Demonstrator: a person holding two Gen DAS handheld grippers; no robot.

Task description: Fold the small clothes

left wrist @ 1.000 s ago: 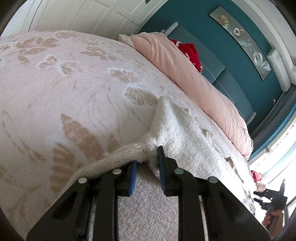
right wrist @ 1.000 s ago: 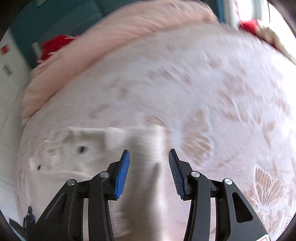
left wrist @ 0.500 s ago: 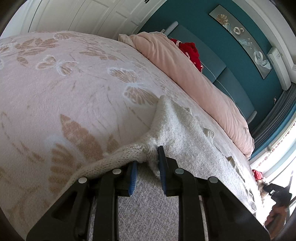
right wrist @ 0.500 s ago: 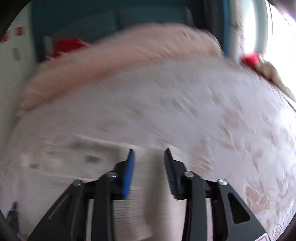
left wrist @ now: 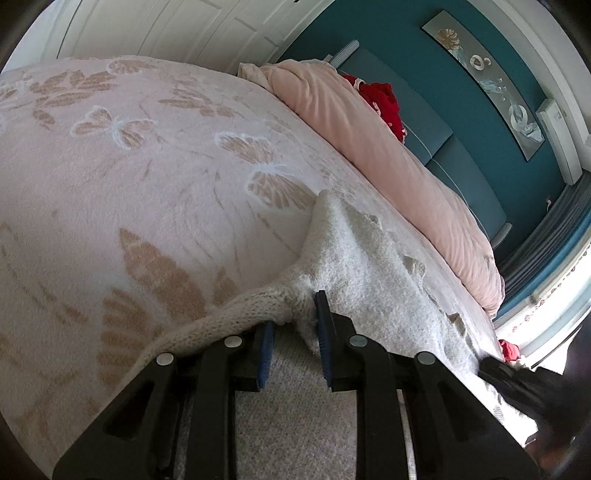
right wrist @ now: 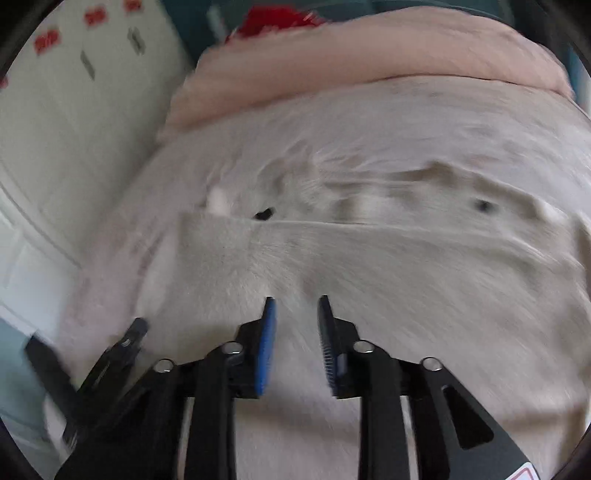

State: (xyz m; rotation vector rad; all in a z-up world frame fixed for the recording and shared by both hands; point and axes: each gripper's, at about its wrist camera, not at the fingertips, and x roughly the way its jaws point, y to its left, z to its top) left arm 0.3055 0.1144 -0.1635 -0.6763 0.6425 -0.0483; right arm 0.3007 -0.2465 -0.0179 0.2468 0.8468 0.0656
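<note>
A cream knitted garment point(left wrist: 369, 266) lies spread on the bed and runs off to the right. My left gripper point(left wrist: 293, 314) is shut on its ribbed near edge, with a bunch of knit pinched between the blue pads. In the right wrist view the same garment point(right wrist: 388, 266) fills the blurred middle, with a fold line across it. My right gripper point(right wrist: 297, 301) hovers over it, open, with nothing between its fingers. The left gripper point(right wrist: 125, 343) shows at that view's lower left. The right gripper point(left wrist: 517, 380) is a dark shape at the left wrist view's lower right.
The bed carries a pale pink blanket point(left wrist: 147, 184) with butterfly and leaf patterns. A rolled pink duvet point(left wrist: 369, 147) lies along the far side, with a red item point(left wrist: 384, 99) behind it. White wardrobe doors point(left wrist: 184, 29) and a teal wall stand beyond.
My right gripper has swept sideways over the garment towards the left gripper and rolled; it now looms larger in the left wrist view. The left gripper has held still on the knit.
</note>
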